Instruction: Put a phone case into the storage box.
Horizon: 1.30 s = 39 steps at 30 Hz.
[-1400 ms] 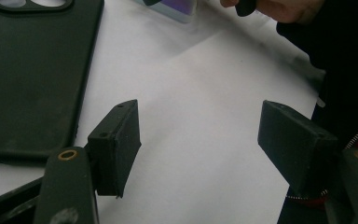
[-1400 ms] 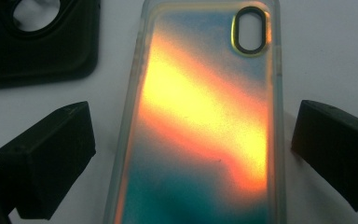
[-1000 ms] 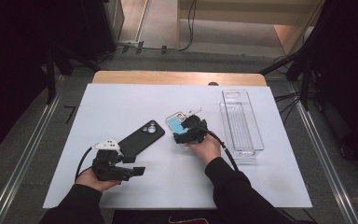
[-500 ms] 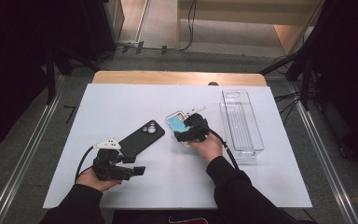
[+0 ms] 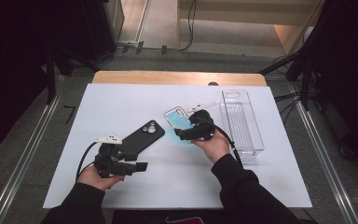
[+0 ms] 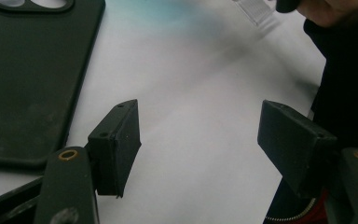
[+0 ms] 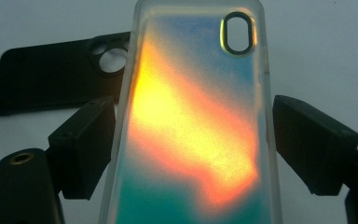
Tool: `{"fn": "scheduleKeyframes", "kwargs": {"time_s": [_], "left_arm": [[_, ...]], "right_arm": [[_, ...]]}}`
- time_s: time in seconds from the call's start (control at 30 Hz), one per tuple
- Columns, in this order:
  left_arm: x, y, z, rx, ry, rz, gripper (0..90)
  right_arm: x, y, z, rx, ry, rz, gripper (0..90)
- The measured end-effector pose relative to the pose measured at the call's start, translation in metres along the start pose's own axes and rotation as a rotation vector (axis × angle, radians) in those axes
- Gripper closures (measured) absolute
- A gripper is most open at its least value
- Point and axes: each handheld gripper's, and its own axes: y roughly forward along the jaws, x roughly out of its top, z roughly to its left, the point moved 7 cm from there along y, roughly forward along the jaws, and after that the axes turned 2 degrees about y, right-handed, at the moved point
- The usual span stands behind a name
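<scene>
my left gripper (image 5: 137,165) rests nearest me, jaws spread over bare table beside the black phone case (image 5: 142,136). farther out, my right gripper (image 5: 182,134) pinches the iridescent phone case (image 7: 193,121) by its long edges, near the clear tray (image 5: 256,140).

I see iridescent phone case (image 7: 193,126) at centre of right gripper view: frosted clear rim, teal-blue at top and bottom, orange-yellow band running diagonally across middle, camera cutout ringed gold-green. In high view same case reads plain teal, centre of frame. Black phone case (image 5: 142,136) matte, uniform black, left of centre in high view. Table (image 5: 121,100) white, wooden strip pale tan along far edge. Clear tray (image 5: 242,122) colourless, right of centre. Left gripper (image 5: 129,167) black with white top plate; right gripper (image 5: 182,135) black. Sleeves black.
</scene>
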Motion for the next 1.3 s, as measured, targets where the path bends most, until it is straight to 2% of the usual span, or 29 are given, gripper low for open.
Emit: {"fn": "scheduleKeyframes", "kwargs": {"time_s": [0.03,0.17,0.23,0.27,0.3,0.5,0.7,0.8,0.9,0.93,1.0,1.03,1.17,1.27,1.3], "left_arm": [[0.004,0.000,-0.001,-0.001,-0.011,-0.009,30.0],[0.009,-0.001,-0.001,-0.001,-0.029,-0.006,30.1],[0.012,-0.002,-0.002,-0.028,-0.055,-0.011,30.1],[0.014,-0.002,-0.001,-0.029,-0.079,-0.014,30.1],[0.015,-0.002,0.000,-0.022,-0.082,-0.011,30.1],[0.029,-0.006,-0.001,0.034,-0.076,-0.013,30.1],[0.040,-0.007,0.000,0.055,-0.089,-0.022,30.1],[0.048,-0.003,0.000,0.089,-0.074,-0.013,30.1],[0.053,0.000,-0.001,0.094,-0.075,-0.016,30.1],[0.058,0.003,-0.001,0.129,-0.048,-0.010,30.1],[0.061,0.004,-0.002,0.134,-0.033,-0.012,30.1],[0.065,0.006,-0.003,0.128,-0.033,-0.025,30.1],[0.070,0.010,-0.003,0.125,-0.047,-0.025,30.1],[0.076,0.013,-0.002,0.115,-0.061,-0.029,30.2],[0.080,0.013,-0.002,0.090,-0.075,-0.048,30.4]], "right_arm": [[-0.001,-0.007,0.003,0.020,0.019,-0.009,14.8],[-0.004,-0.016,0.007,0.035,0.013,-0.021,14.8],[-0.007,-0.020,0.010,0.044,0.015,-0.028,14.9],[-0.008,-0.022,0.012,0.049,0.015,-0.031,14.8],[-0.011,-0.024,0.014,0.052,0.015,-0.036,14.9],[-0.020,-0.031,0.024,0.047,0.030,-0.065,14.8],[-0.028,-0.032,0.030,0.048,0.060,-0.082,14.8],[-0.031,-0.031,0.034,0.052,0.089,-0.099,14.8],[-0.032,-0.029,0.036,0.051,0.104,-0.108,14.8],[-0.032,-0.027,0.038,0.056,0.120,-0.122,14.8],[-0.032,-0.026,0.040,0.058,0.123,-0.126,14.8],[-0.032,-0.024,0.044,0.079,0.132,-0.130,14.8],[-0.031,-0.022,0.051,0.066,0.111,-0.138,14.8],[-0.031,-0.021,0.053,0.068,0.132,-0.153,14.8],[-0.032,-0.021,0.054,0.067,0.150,-0.168,14.8]]}}
